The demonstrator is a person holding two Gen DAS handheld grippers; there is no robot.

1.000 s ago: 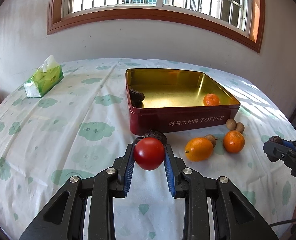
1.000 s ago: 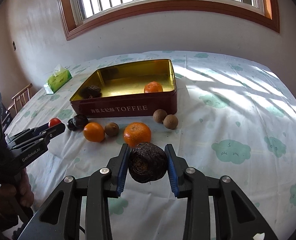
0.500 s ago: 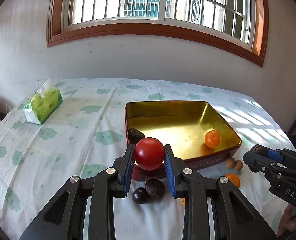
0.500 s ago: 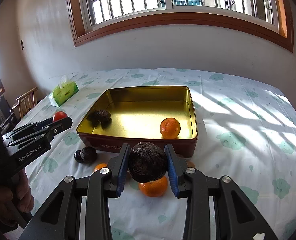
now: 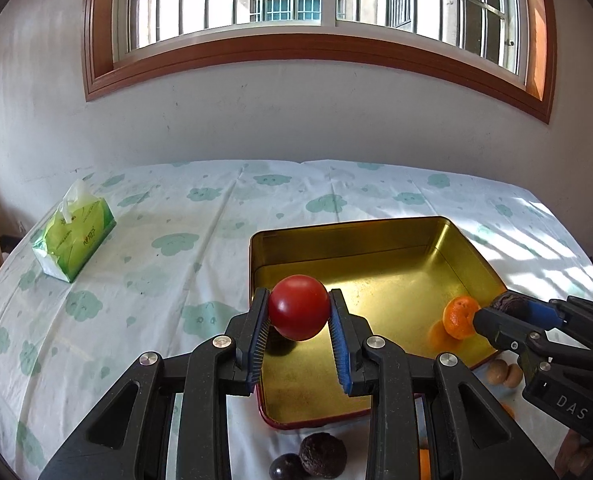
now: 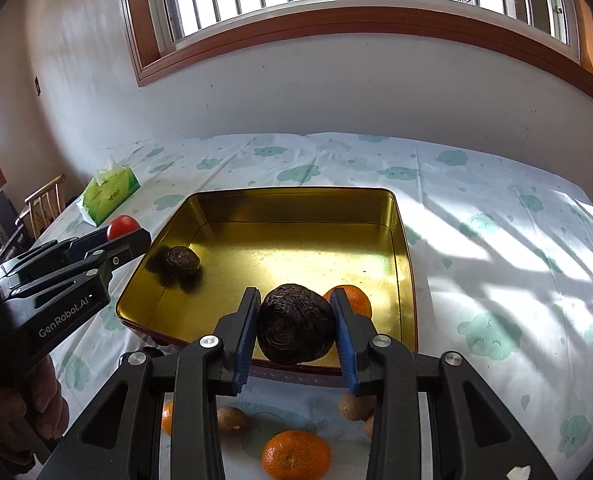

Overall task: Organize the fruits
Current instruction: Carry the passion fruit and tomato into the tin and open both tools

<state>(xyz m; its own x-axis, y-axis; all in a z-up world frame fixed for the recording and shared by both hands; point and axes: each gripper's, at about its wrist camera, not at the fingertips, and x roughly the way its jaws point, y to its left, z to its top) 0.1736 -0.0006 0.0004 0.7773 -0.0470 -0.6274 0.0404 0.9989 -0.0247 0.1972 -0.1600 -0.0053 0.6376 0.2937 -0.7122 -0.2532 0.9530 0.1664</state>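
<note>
My left gripper (image 5: pixel 298 314) is shut on a red tomato (image 5: pixel 298 307) and holds it above the near left corner of the gold-lined toffee tin (image 5: pixel 360 232). My right gripper (image 6: pixel 295 325) is shut on a dark wrinkled fruit (image 6: pixel 295 324) above the tin's (image 6: pixel 296 194) near edge. In the tin lie an orange (image 5: pixel 458 317), also in the right wrist view (image 6: pixel 356 300), and another dark wrinkled fruit (image 6: pixel 182 261). The right gripper shows at the right of the left wrist view (image 5: pixel 508 312); the left gripper shows at the left of the right wrist view (image 6: pixel 124 236).
On the cloud-print tablecloth in front of the tin lie an orange (image 6: pixel 296 454), several small brown fruits (image 6: pixel 232 418) and two dark fruits (image 5: pixel 322 454). A green tissue pack (image 5: pixel 74 240) sits at the far left. A wooden chair (image 6: pixel 42 200) stands beyond the table's left edge.
Both grippers have risen and moved forward with their fruits, from in front of the tin to above its near part. Both stay shut.
</note>
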